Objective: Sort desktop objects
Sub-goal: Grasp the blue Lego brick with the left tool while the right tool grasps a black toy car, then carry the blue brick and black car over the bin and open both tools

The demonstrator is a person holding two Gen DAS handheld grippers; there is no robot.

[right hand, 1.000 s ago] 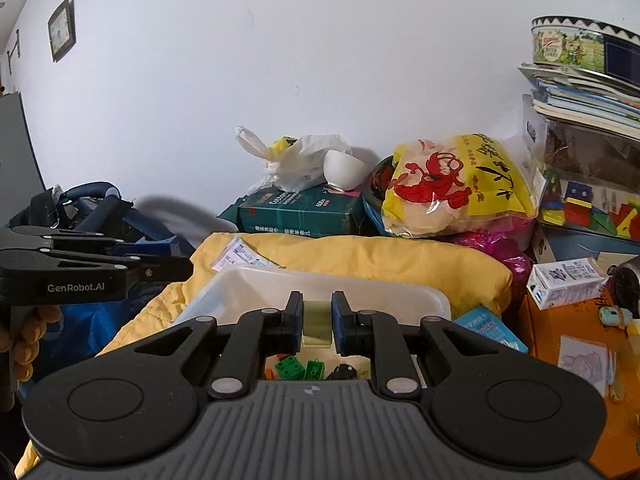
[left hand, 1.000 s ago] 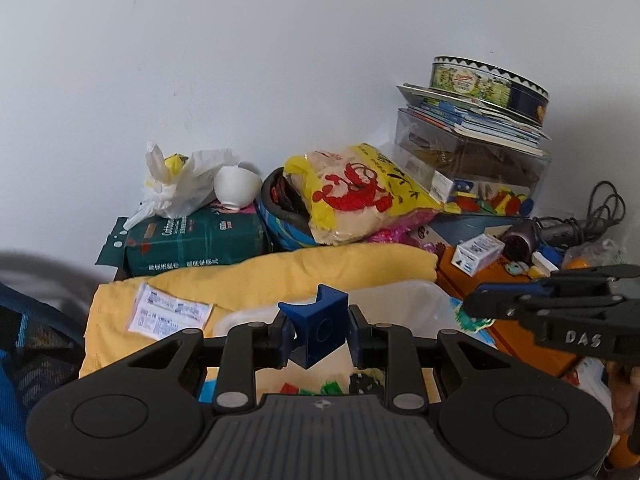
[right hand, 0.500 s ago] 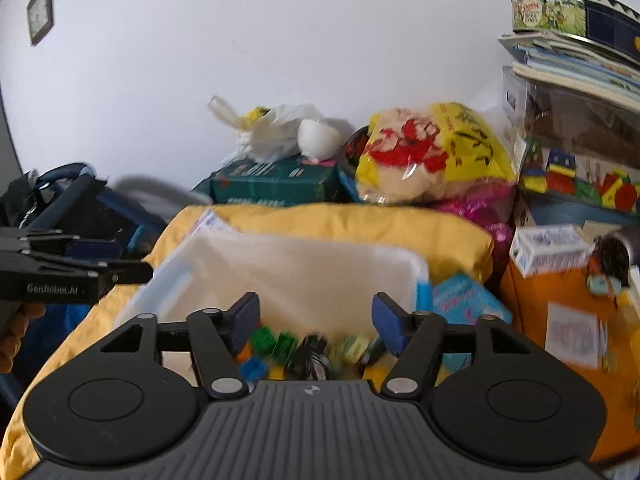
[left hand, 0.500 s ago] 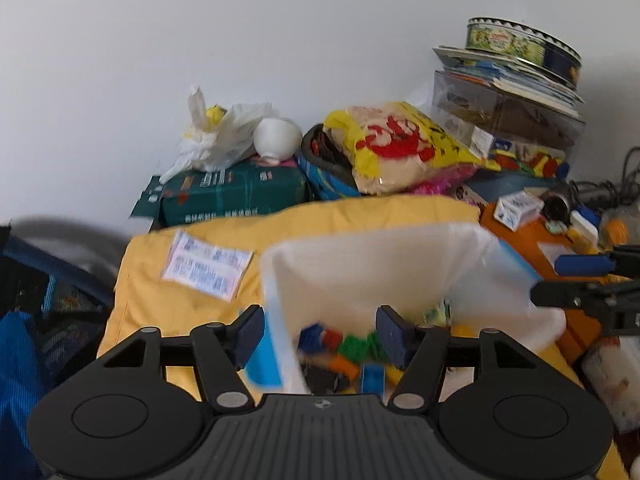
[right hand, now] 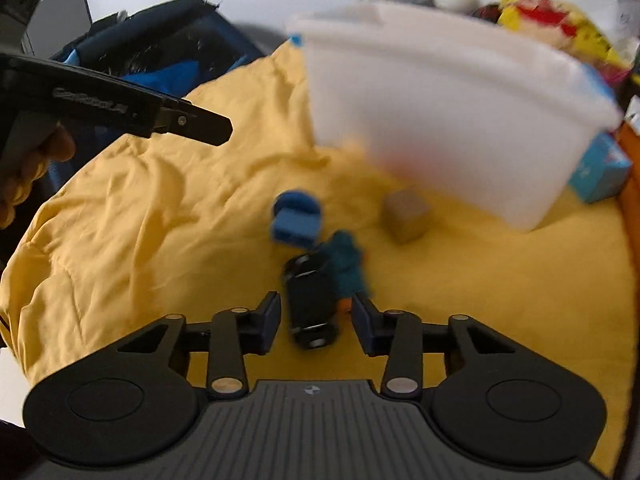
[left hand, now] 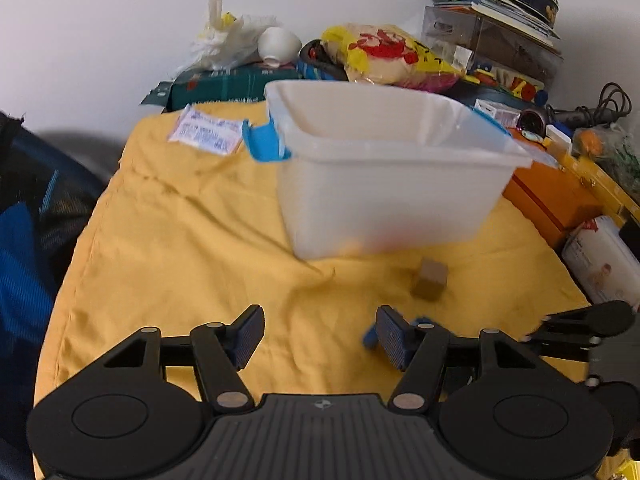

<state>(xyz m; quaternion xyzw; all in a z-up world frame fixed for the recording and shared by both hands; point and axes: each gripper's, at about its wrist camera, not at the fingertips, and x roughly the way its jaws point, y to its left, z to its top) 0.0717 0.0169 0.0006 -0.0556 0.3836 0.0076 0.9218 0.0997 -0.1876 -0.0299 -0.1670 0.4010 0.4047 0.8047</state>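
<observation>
Both sets of tongs were spread wide with nothing between the pads. The left tongs (left hand: 320, 330) hung over bare yellow cloth (left hand: 180, 240) at the bottom of the left view, while the right tongs (right hand: 314, 320) sat low at the bottom centre of the right view, straddling a small black toy car (right hand: 310, 306). The car lay lengthwise in the gap but the pads weren't touching it (my guess is it was being lined up as the next grab, since it fit the opening so neatly).

The loose bits were scattered on the cloth in the middle of the right view: a blue block (right hand: 296, 220) just above the car, a teal piece (right hand: 346, 264) touching the car's upper right, something small and orange peeking out beside it, and a tan cube (right hand: 406, 216) off to the right, apart from the rest. In the left view that cube (left hand: 430, 280) sat right of centre, just below the bin.

The white plastic bin (left hand: 384, 184) with blue latches stood upright on the cloth, filling the upper middle of both views, close behind the toys. That made sense as the drop spot, near enough for short trips. Faint colour showed through its wall low down, so it probably held pieces, though I couldn't tell which.

The right view was pretty blurry, so finer details were a wash. Background clutter sat along the wall.
</observation>
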